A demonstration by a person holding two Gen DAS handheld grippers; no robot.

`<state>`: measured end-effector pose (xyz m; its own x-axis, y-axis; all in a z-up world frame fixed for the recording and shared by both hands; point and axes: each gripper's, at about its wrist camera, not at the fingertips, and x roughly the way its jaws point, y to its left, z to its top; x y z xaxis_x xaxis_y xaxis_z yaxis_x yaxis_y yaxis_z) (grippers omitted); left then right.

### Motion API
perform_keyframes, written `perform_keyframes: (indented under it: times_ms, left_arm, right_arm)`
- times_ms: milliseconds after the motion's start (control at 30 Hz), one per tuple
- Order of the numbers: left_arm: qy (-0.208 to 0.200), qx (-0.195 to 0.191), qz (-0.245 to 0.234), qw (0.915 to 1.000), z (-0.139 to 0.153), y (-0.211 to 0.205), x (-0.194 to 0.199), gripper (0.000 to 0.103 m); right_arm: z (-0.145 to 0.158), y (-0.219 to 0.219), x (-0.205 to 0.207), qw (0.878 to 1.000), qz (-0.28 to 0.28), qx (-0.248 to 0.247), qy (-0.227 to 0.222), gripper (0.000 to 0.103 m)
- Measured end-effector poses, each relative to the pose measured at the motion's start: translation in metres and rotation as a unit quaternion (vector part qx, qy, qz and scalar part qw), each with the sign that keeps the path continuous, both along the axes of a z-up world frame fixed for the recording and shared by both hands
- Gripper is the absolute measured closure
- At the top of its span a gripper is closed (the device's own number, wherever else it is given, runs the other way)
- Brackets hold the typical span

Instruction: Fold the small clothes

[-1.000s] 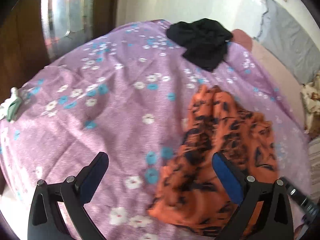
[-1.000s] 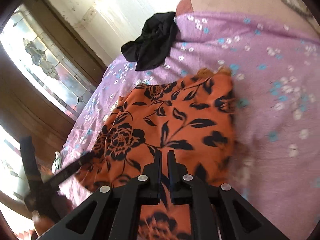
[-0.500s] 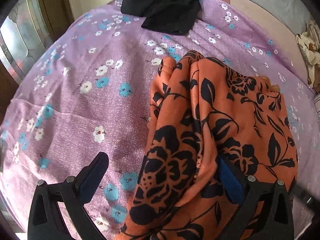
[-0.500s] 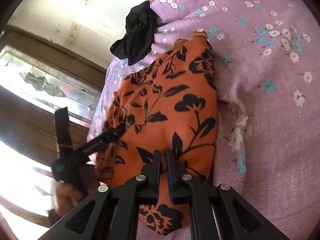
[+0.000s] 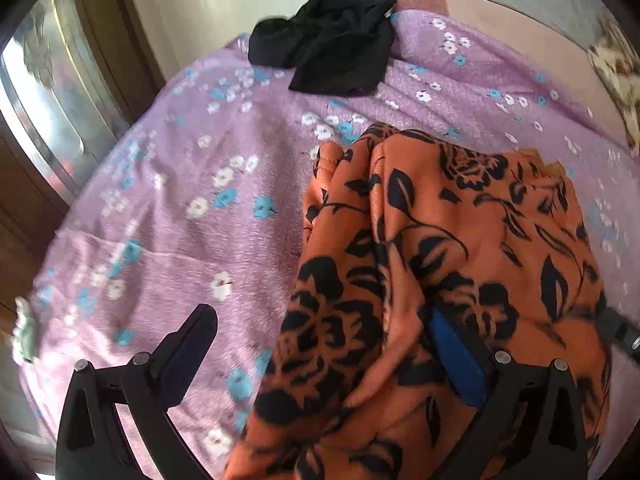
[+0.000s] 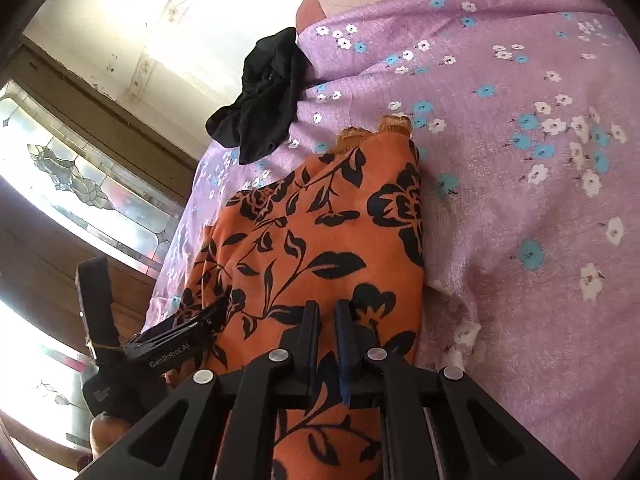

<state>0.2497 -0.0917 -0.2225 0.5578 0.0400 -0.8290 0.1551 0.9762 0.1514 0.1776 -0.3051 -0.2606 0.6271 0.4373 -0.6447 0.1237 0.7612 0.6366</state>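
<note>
The patterned garment (image 5: 460, 260) lies on the bedspread (image 5: 168, 216), the crumpled dark garment (image 5: 332, 40) behind it near the spread's far edge.

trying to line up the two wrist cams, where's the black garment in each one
Left wrist: the black garment lies crumpled at top centre, at the far edge of the purple floral sheet.
Right wrist: the same garment sits upper left of centre.
Shared landmark: the orange floral garment, lying nearer than it in both.

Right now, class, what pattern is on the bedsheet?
Purple bedsheet with white and blue flowers; clearest in the right wrist view.
</note>
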Motion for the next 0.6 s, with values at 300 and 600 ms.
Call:
perform_keyframes:
  times_ms: [300,600]
  left_arm:
    - [0.004,-0.015,0.004,0.9999,-0.003,0.009,-0.013,0.000]
    - [-0.004,-0.004,-0.003,1.0000,-0.009,0.005,-0.012,0.000]
  right_arm:
    - [-0.002,0.023,-0.021,0.998,0.050,-0.027,0.009,0.089]
    - [-0.013,0.018,-0.017,0.998,0.063,-0.008,0.010,0.089]
